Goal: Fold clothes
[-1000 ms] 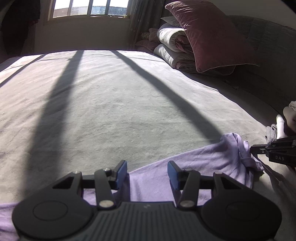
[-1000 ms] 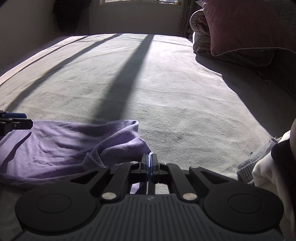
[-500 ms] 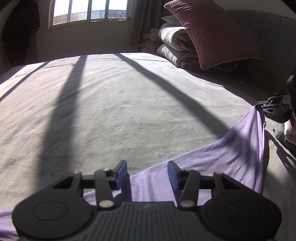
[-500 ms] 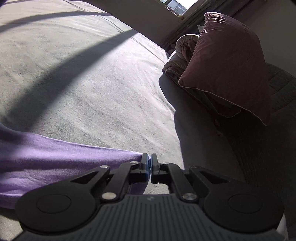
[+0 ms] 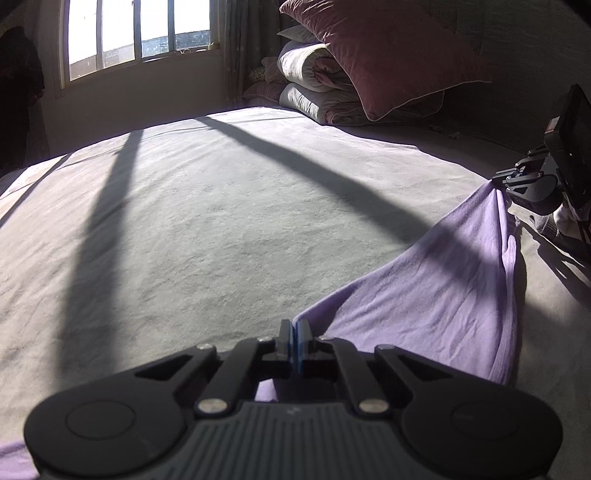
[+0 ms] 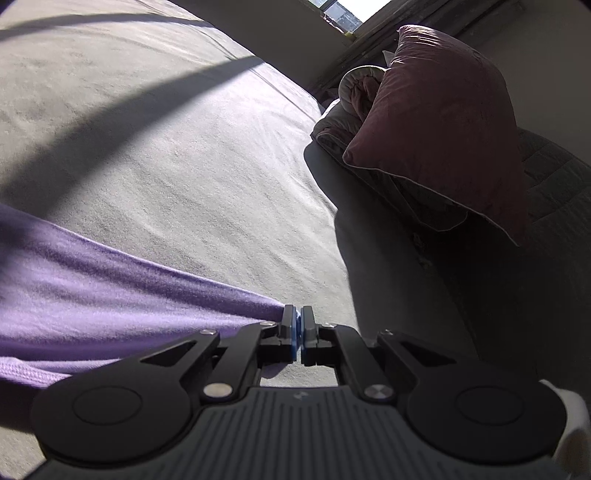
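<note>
We have one garment in play, a lilac shirt (image 5: 436, 295), soft knit with a stitched hem, drawn into a long band across the near edge of the bed (image 5: 207, 229). We see it lit in patches, sun on the upper folds and shadow across the middle. Its far end rises to a point at the right of the left wrist view, where the right gripper (image 5: 496, 180) pinches it clear of the bed. From there the cloth fans down and wrinkles toward us.

Our left gripper (image 5: 294, 334) has just been closing, and its jaws now stand together with the near edge of the shirt caught between the blue pads; a strip of lilac shows under the linkage. In the right wrist view, our right gripper (image 6: 297, 328) is clamped on a bunched corner of the shirt (image 6: 110, 306), which streams off to the left in taut ridges above the bed (image 6: 192, 155).

So that is two grippers, both gripping, one at each end of the one shirt. On the count behind it: one maroon pillow (image 5: 391, 48) leaning on a stack of folded quilts (image 5: 314, 88), and one window (image 5: 136, 33) throwing two dark bars of shadow across the sheet.
</note>
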`<action>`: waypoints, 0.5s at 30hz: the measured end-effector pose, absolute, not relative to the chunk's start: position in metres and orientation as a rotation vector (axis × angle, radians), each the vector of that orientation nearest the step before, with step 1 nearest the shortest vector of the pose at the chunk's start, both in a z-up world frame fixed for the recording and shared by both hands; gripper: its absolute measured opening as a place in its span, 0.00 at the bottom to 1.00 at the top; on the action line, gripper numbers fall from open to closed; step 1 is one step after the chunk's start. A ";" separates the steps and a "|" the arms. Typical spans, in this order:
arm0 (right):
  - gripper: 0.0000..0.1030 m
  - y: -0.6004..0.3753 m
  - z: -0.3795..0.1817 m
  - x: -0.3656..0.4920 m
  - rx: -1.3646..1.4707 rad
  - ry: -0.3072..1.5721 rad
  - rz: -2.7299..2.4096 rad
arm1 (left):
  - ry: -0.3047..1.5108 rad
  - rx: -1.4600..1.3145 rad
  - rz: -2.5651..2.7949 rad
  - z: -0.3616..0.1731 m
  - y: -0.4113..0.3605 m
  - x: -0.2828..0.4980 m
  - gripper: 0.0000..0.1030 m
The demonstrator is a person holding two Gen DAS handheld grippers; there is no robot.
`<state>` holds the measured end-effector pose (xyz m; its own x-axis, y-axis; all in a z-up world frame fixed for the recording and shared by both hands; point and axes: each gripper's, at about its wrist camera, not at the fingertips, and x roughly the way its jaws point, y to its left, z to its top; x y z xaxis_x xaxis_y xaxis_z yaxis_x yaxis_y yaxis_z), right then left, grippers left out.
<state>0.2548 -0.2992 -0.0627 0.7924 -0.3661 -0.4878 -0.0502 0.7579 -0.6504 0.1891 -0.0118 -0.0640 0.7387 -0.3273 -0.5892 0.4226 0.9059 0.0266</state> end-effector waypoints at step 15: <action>0.03 -0.294 -0.085 0.279 -0.660 0.711 -0.151 | 0.603 0.176 -0.336 -0.067 -0.014 0.194 0.15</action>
<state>0.2793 -0.2940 -0.0855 0.7567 -0.3439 -0.5560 -0.0883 0.7888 -0.6082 0.1942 -0.0144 -0.0667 0.7720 -0.2573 -0.5812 0.3587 0.9313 0.0641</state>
